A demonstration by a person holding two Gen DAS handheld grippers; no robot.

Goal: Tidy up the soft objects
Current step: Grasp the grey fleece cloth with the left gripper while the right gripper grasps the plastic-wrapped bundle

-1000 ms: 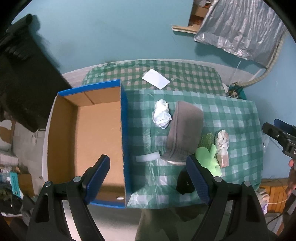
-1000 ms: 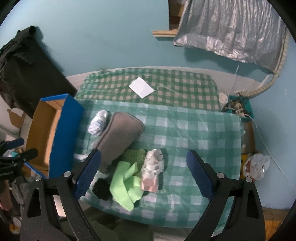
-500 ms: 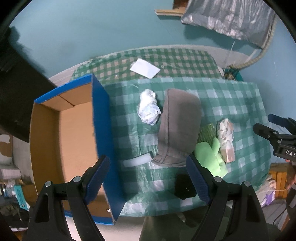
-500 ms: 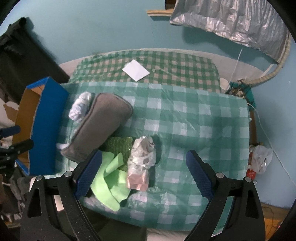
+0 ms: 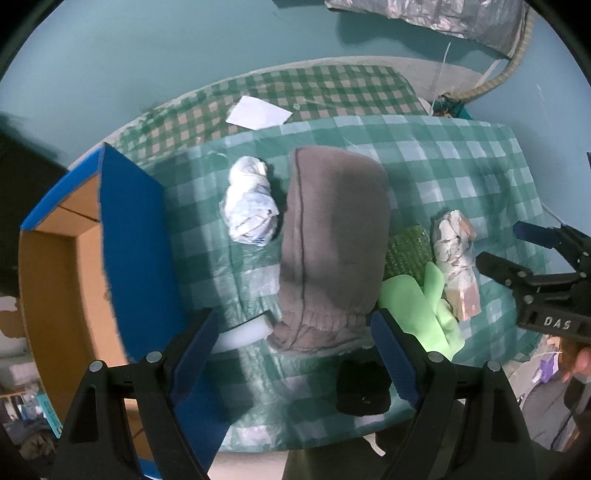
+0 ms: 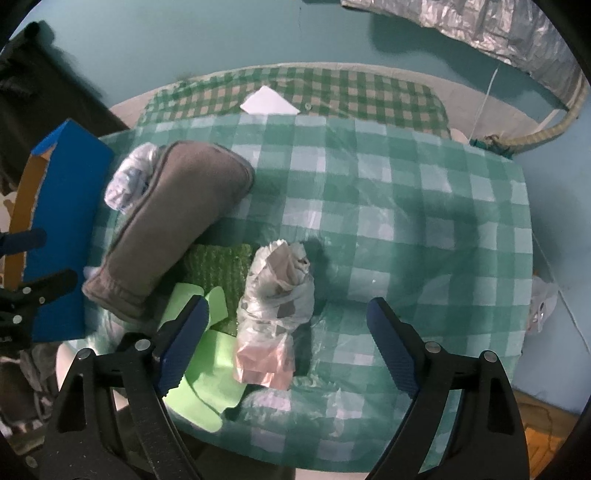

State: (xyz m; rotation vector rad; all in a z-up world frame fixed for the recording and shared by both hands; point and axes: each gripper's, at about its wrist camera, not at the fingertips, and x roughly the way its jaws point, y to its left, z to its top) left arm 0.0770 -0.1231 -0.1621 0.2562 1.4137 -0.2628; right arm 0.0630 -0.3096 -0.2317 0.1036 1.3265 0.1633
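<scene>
A grey fleece pouch [image 5: 332, 254] [image 6: 170, 218] lies on the green checked table. A white-blue bagged bundle [image 5: 251, 203] [image 6: 129, 177] sits to its left. A clear bag of cloth [image 5: 456, 258] [image 6: 277, 310], a lime green cloth [image 5: 417, 306] [image 6: 207, 365], a dark green textured cloth [image 6: 216, 267] and a black item [image 5: 364, 387] lie by the near edge. My left gripper [image 5: 291, 354] is open above the pouch's near end. My right gripper [image 6: 288, 347] is open above the clear bag.
An open blue cardboard box [image 5: 133, 240] [image 6: 62, 229] stands at the table's left end. A white paper [image 5: 256, 114] [image 6: 269, 101] lies at the back. A white foam strip [image 5: 243, 332] lies by the pouch. A silver sheet [image 6: 480, 26] hangs on the teal wall.
Both grippers have moved down and closer to the table. The left one shifted right, from over the box toward the grey pouch. The right one closed in over the clear bag.
</scene>
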